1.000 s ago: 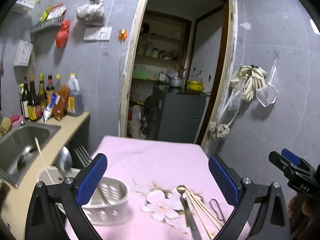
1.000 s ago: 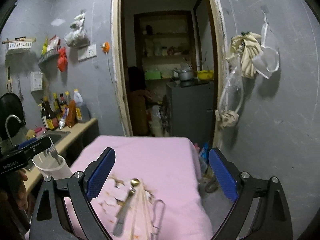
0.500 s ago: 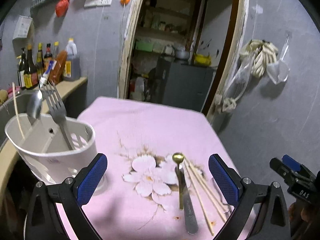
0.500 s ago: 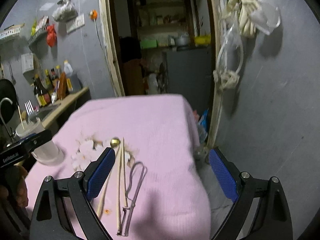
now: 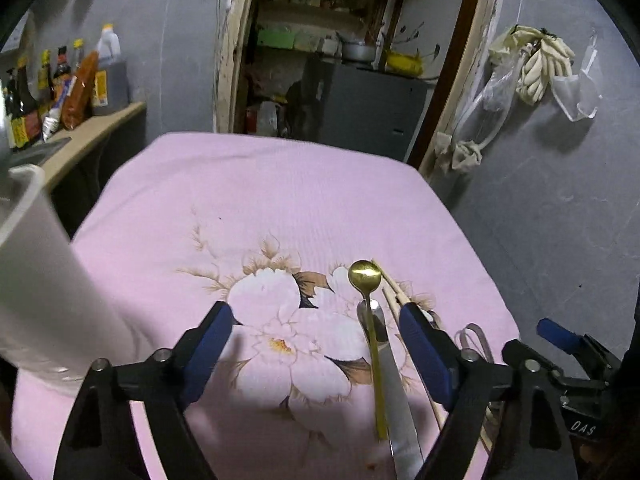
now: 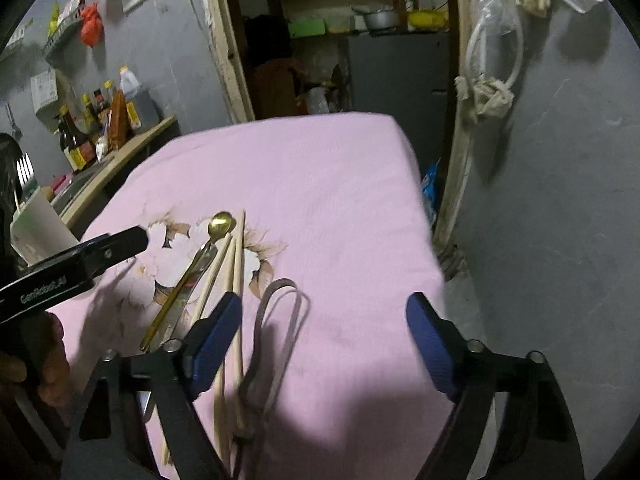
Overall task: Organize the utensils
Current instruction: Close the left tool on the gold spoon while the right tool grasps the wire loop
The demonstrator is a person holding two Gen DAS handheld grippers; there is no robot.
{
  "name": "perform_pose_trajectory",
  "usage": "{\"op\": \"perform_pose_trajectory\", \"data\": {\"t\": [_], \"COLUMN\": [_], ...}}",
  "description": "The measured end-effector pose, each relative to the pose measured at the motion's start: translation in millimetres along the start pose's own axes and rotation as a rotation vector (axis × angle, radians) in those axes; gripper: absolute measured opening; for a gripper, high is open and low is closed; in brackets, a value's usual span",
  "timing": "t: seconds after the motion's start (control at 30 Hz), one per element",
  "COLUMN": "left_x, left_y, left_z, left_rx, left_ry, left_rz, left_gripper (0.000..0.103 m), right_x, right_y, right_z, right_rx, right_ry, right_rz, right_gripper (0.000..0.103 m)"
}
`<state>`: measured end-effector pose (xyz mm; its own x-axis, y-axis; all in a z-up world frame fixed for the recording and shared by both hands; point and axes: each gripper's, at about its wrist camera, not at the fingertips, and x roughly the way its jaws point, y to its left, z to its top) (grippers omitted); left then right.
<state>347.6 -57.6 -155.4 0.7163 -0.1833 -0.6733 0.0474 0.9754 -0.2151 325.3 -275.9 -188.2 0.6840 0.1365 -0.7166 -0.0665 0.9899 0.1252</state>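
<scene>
Both sets of jaws stand spread and hold nothing. The left gripper [image 5: 314,342] hovers over the flower print, its right jaw beside the gold spoon [image 5: 370,320], which lies on a knife [image 5: 394,392]. The right gripper [image 6: 324,336] hangs above the chopsticks [image 6: 236,280] and a wire-loop tool [image 6: 280,312] near the surface's front edge. All four still lie loose. The white holder [image 6: 38,234] at the left edge already carries a fork [image 6: 25,176], so most sorting remains. The bottles [image 6: 100,120] stand well apart on the counter; nothing blocks the reach.

L gripper [image 5: 316,332] open over cloth [image 5: 280,200]; gold spoon [image 5: 370,308] on knife [image 5: 396,392].
</scene>
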Motion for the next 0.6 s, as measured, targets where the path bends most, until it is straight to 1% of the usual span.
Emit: {"op": "perform_pose_trajectory", "data": {"t": [0.03, 0.13, 0.17, 0.23, 0.3, 0.4, 0.47, 0.5, 0.53, 0.57, 0.6], "left_x": [4, 16, 20, 29, 37, 50, 59, 64, 69, 72, 76], "left_y": [0, 0, 0, -2, -4, -6, -10, -12, -14, -15, -15], "left_z": [0, 4, 5, 9, 12, 16, 20, 21, 22, 22, 22], "left_rx": [-0.004, -0.009, -0.007, 0.001, 0.008, 0.02, 0.033, 0.041, 0.045, 0.047, 0.048], "left_ry": [0.006, 0.022, 0.028, 0.041, 0.051, 0.073, 0.083, 0.097, 0.112, 0.124, 0.135], "left_rz": [-0.003, -0.018, -0.023, -0.033, -0.047, -0.073, -0.095, -0.109, -0.121, -0.129, -0.136], "left_gripper": [0.078, 0.07, 0.066, 0.061, 0.058, 0.049, 0.045, 0.043, 0.039, 0.035, 0.033], "right_x": [5, 17, 21, 27, 26, 26, 26, 26, 26, 26, 26], "right_y": [3, 10, 12, 14, 14, 14, 11, 10, 8, 7, 6], "right_z": [-1, -3, -5, -7, -9, -10, -10, -10, -9, -9, -9], "right_rx": [-0.001, -0.013, -0.013, -0.007, -0.009, -0.003, 0.007, 0.011, 0.017, 0.021, 0.023], "right_ry": [0.012, 0.05, 0.061, 0.084, 0.081, 0.078, 0.075, 0.074, 0.073, 0.073, 0.072], "right_rz": [0.007, 0.012, 0.013, 0.011, 0.006, 0.011, 0.015, 0.015, 0.015, 0.016, 0.017], "right_gripper": [0.063, 0.052, 0.051, 0.049, 0.049, 0.048, 0.045, 0.041, 0.038, 0.037, 0.036]}}
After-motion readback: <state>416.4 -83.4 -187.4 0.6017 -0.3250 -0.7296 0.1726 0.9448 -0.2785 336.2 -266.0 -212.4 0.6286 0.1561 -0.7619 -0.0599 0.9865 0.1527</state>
